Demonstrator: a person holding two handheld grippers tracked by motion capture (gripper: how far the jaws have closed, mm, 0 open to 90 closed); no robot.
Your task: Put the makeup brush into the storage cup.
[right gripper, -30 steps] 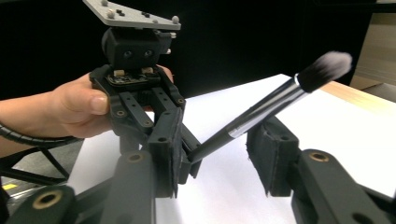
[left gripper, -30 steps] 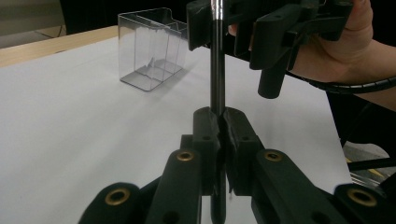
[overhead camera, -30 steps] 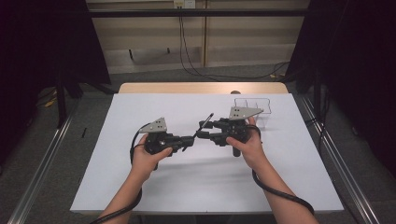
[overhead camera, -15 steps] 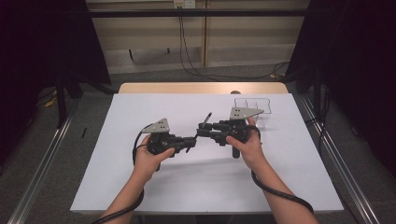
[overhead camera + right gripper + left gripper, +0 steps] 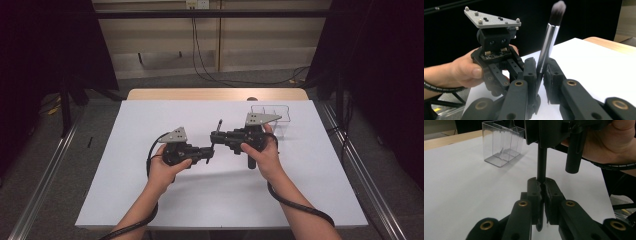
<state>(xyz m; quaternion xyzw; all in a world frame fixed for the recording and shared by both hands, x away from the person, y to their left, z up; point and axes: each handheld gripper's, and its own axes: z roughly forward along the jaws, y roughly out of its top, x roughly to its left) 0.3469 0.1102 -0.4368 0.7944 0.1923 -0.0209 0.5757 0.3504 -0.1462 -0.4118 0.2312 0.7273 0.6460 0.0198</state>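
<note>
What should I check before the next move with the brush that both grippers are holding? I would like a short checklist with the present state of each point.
1. Left gripper shut on the lower end of the brush: ok.
2. Right gripper closed on the brush: ok. Its jaws have just been closing, with the brush between them.
3. Bristles pointing up and touching nothing: ok.
4. Clear box upright on the table, apart from both grippers: ok.
5. Box free of other things inside: ok, it looks empty.
6. Right grip firm enough to hold the brush alone: cannot tell.
</note>
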